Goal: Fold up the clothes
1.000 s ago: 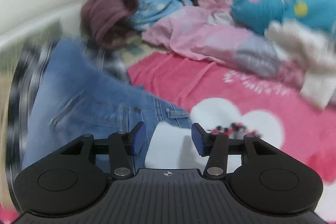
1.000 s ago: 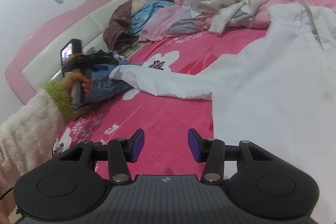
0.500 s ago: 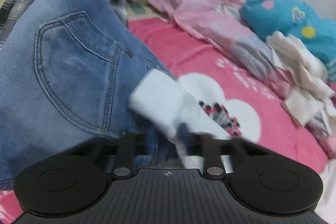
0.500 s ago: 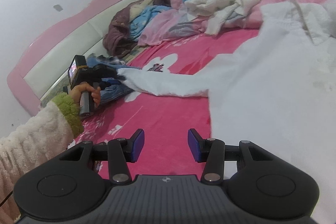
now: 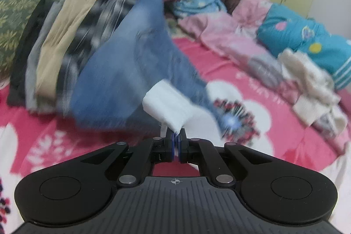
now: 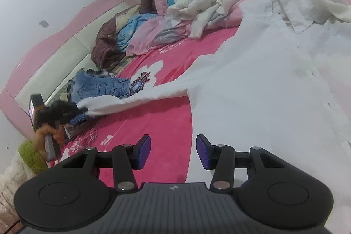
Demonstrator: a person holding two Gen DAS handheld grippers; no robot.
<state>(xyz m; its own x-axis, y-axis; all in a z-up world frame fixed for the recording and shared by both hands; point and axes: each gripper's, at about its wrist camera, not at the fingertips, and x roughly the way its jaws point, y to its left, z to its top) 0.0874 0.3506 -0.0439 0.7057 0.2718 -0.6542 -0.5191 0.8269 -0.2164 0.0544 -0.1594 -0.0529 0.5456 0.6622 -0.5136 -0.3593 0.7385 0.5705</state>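
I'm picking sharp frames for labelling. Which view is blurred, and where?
Left wrist view: jeans and folded stack smeared by motion, left gripper sharp, shut on the white sleeve cuff. Right wrist view: mostly sharp; only the person's hand is blurred.

Left gripper (image 5: 176,142) clamped on white sleeve cuff (image 5: 170,105); blurred jeans (image 5: 133,71) behind, on pink bed (image 5: 219,63).

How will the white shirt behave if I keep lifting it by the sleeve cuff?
Probably floppy: the sleeve sags along the bedspread from the left gripper, shut on the cuff. The shirt body lies spread and wrinkled, so it will likely trail and drag rather than lift flat.
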